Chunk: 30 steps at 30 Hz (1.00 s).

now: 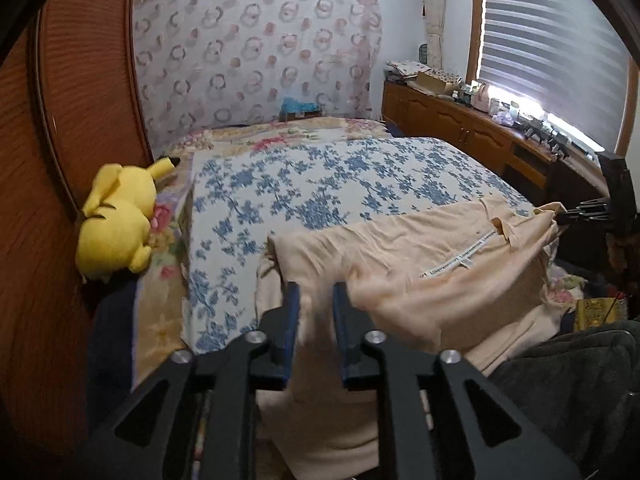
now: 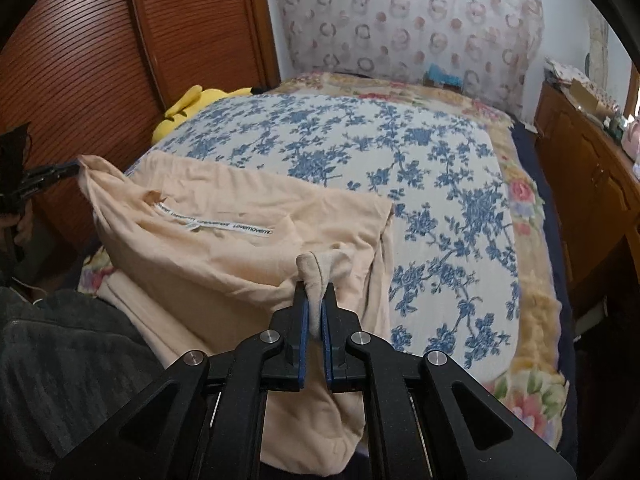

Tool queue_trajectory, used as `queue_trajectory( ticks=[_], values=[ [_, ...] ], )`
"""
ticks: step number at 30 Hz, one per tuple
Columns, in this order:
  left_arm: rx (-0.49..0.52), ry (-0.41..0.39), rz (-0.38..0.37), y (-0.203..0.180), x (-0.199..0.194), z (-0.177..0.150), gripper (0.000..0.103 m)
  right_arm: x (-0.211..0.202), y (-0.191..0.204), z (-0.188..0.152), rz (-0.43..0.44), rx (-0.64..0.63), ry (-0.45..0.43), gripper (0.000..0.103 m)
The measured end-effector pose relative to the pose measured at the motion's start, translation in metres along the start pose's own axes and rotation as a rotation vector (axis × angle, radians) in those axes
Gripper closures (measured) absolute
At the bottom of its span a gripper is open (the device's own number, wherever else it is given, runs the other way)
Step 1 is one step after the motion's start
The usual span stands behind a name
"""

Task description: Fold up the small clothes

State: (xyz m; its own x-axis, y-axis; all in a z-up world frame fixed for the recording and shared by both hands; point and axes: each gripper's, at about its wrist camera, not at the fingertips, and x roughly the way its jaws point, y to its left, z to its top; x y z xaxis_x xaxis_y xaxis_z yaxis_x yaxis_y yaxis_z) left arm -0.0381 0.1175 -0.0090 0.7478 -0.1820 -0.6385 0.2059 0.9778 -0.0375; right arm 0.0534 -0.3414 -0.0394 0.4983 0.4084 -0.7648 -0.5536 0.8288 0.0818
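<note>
Left gripper (image 1: 316, 300): jaws parted a little, peach cloth blurred in the gap, pads seemingly no longer pressing; in the right wrist view, though, the tips at 9 o'clock look pinched on the garment's corner, so a firm hold cannot be told either way. Right gripper (image 2: 316, 300): jaws nearly closed, clamped on a bunched fold of the peach garment (image 2: 240, 256), a nub of fabric poking up between the blue pads (image 2: 303, 320).

Outward from the jaws: garment draped over the near end of the bed (image 2: 532, 312), one layer brought over another toward 12 o'clock, far edge lying on the blue-flowered cover (image 2: 360, 148), lower part hanging off the bed edge toward 6 o'clock. White printed label strip (image 2: 224, 226) showing near the neckline, so inside facing up there. Yellow plush toy (image 1: 116, 220) at 9 o'clock in the left view, well apart from the garment. Wooden cabinet (image 1: 460, 120) at 2 o'clock, louvred door (image 2: 80, 60) at 10 o'clock.

Progress, as a judgement: early to middle. One rough fold apparently laid, wrinkled and uneven. Left to do: release by the right side, smoothing, squaring the edges, at least one further fold, hanging portion brought up onto the bed.
</note>
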Motion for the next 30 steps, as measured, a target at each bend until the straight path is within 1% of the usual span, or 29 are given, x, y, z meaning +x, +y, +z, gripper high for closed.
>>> queue_trajectory(
  ticks=[1, 2, 3, 4, 5, 6, 7, 8, 9, 13, 15, 17, 20, 24, 30],
  values=[
    [0.005, -0.009, -0.001, -0.001, -0.002, 0.002, 0.072, 0.000, 0.000, 0.000, 0.006, 0.001, -0.003, 0.099],
    [0.005, -0.015, -0.006, 0.000, -0.003, 0.003, 0.063, -0.002, 0.001, 0.000, 0.008, 0.000, -0.006, 0.095],
    [0.002, -0.024, -0.016, 0.000, -0.004, 0.005, 0.060, -0.003, 0.002, 0.001, 0.002, -0.004, -0.008, 0.089],
    [-0.002, -0.026, -0.021, 0.001, -0.002, 0.007, 0.057, -0.005, 0.002, 0.002, -0.009, -0.010, -0.017, 0.085],
    [-0.005, -0.027, -0.022, 0.002, 0.000, 0.009, 0.054, -0.007, 0.002, 0.003, -0.007, -0.009, -0.025, 0.080],
    [-0.012, -0.024, -0.021, 0.004, 0.005, 0.013, 0.052, -0.008, 0.001, 0.004, -0.001, -0.008, -0.029, 0.076],
    [-0.014, -0.026, -0.022, 0.005, 0.009, 0.014, 0.046, -0.010, 0.001, 0.006, -0.001, -0.011, -0.034, 0.074],
    [-0.015, -0.026, -0.027, 0.006, 0.013, 0.016, 0.042, -0.010, 0.000, 0.007, -0.013, -0.014, -0.037, 0.068],
    [-0.014, -0.018, -0.032, 0.008, 0.020, 0.017, 0.042, -0.010, -0.001, 0.009, -0.026, -0.014, -0.042, 0.064],
    [-0.004, 0.013, -0.023, 0.014, 0.052, 0.023, 0.042, -0.002, -0.009, 0.016, -0.055, -0.006, -0.057, 0.060],
    [-0.017, 0.030, -0.021, 0.020, 0.067, 0.026, 0.042, 0.006, -0.014, 0.020, -0.076, -0.002, -0.058, 0.054],
    [-0.026, 0.044, -0.008, 0.026, 0.083, 0.027, 0.042, 0.017, -0.021, 0.024, -0.092, 0.007, -0.057, 0.052],
    [-0.042, 0.077, 0.027, 0.036, 0.109, 0.029, 0.042, 0.039, -0.035, 0.031, -0.090, 0.048, -0.054, 0.051],
    [-0.112, 0.122, 0.008, 0.053, 0.138, 0.029, 0.042, 0.071, -0.050, 0.039, -0.089, 0.088, -0.038, 0.051],
    [-0.108, 0.159, 0.028, 0.057, 0.156, 0.026, 0.042, 0.102, -0.060, 0.047, -0.086, 0.116, -0.016, 0.051]
  ],
)
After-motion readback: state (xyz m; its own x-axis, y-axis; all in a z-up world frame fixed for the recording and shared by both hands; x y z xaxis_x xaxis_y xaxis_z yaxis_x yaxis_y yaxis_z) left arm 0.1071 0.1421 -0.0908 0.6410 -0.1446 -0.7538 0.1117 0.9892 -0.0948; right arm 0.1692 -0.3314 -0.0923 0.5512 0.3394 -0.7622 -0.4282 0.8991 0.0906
